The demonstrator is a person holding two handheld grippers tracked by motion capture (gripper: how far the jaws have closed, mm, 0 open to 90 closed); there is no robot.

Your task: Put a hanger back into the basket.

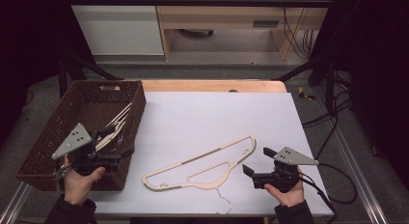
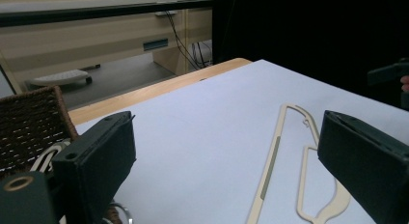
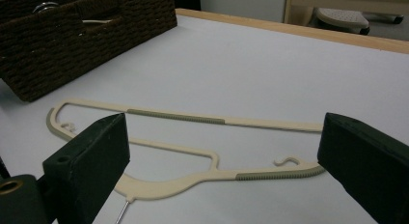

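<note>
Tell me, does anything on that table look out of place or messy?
One cream hanger lies flat and alone on the white table, at a slant, while other hangers sit piled in the brown wicker basket at the left. Nothing looks spilled or broken. Both claws, left and right, are open and hold nothing.

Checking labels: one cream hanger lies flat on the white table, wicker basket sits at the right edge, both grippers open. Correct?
Not quite: the wicker basket sits at the table's left edge, as the high view shows. The cream hanger does lie flat on the white table, and the left gripper and right gripper are open.
</note>
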